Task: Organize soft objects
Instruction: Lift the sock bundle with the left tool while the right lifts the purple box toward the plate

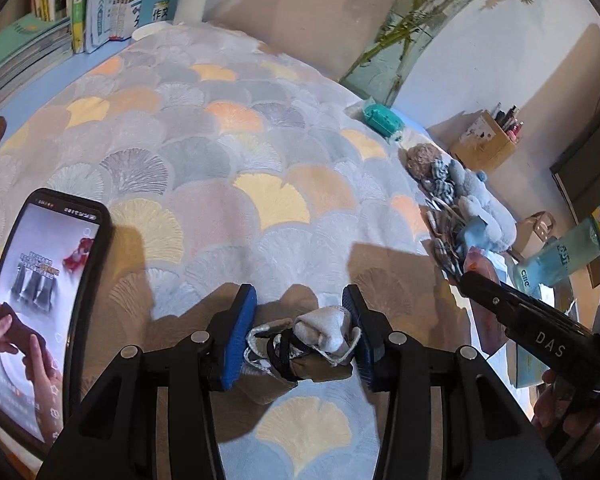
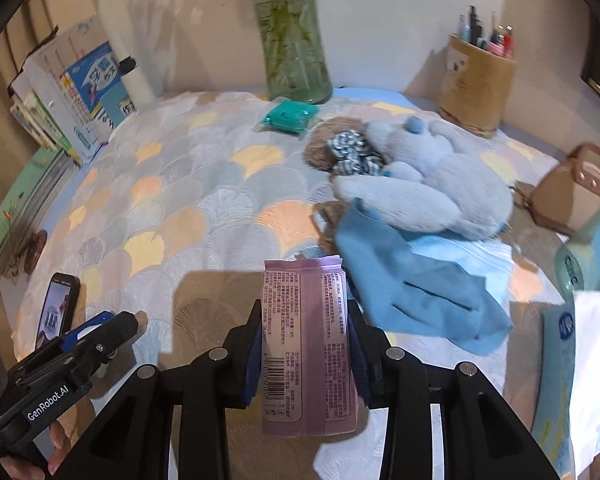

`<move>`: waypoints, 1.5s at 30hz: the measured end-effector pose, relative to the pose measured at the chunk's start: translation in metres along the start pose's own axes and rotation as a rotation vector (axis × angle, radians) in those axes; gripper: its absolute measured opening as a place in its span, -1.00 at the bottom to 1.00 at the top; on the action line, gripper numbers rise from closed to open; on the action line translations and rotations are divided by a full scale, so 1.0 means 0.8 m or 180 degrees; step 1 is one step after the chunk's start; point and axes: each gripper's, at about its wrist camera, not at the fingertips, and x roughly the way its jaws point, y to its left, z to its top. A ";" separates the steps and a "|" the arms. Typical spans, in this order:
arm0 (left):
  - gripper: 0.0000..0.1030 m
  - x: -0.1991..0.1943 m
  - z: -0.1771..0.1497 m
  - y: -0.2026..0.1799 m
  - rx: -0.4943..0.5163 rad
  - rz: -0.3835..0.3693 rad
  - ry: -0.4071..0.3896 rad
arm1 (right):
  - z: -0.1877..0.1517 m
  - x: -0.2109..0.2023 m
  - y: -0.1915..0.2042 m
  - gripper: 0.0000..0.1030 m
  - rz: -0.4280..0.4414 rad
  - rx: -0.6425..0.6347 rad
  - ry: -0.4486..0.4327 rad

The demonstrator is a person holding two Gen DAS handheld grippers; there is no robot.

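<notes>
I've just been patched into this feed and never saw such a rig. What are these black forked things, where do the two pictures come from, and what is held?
No robot: a person holds hand tongs, each with a fisheye camera looking along its fingers. In the left view the left tongs clamp a small cloth bundle. In the right view the right tongs clamp a pink packet. On the patterned cloth lie a plush toy, a blue cloth and a phone.

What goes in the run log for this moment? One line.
left gripper: shut on sock bundle | right gripper: shut on pink packet | plush, cloth: on table
</notes>
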 end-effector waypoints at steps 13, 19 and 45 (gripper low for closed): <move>-0.19 -0.002 -0.009 -0.013 0.0040 -0.0032 0.0028 | -0.008 -0.024 -0.003 -0.30 0.0165 -0.0051 -0.0129; -0.19 -0.005 -0.008 -0.011 -0.0024 -0.0014 -0.0018 | -0.009 -0.029 -0.004 -0.30 0.0156 -0.0070 -0.0177; -0.19 -0.008 0.001 -0.089 0.0200 -0.0168 -0.0005 | -0.011 -0.060 -0.056 -0.30 0.0081 0.0010 -0.0237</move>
